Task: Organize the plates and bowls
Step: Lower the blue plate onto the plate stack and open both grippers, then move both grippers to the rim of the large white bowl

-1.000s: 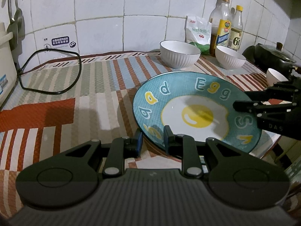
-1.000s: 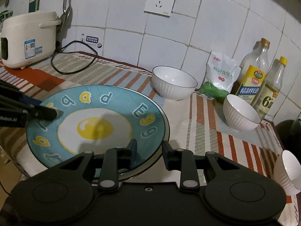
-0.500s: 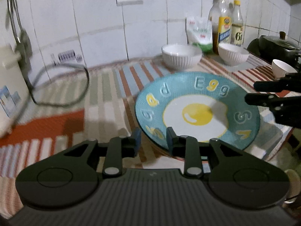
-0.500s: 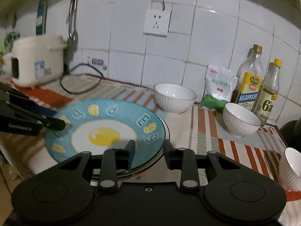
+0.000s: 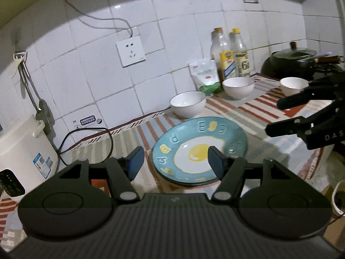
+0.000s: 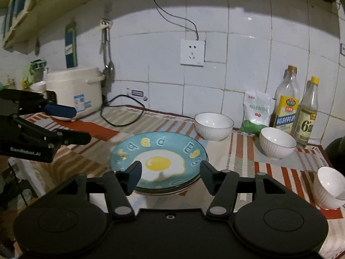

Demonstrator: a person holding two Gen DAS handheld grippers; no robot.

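Teal, with a fried egg painted at its centre, the plate (image 6: pixel 159 157) lies on top of a stack of plates on the striped cloth (image 6: pixel 243 151), near the counter's front edge. The left gripper (image 5: pixel 175 161) hovers above and short of its near rim, jaws apart and just having been opening, nothing between them; the plate is seen past the gap, not touched. The right gripper (image 6: pixel 170 173) hangs likewise over the opposite rim, jaws spread and just opened wider, empty, clear of the plate. Three white bowls stand apart behind and to the right: one (image 6: pixel 214 125) just beyond the plate, a second (image 6: pixel 277 142) before the bottles (image 6: pixel 286 105), a third (image 6: pixel 330 186) near the cloth's right end.
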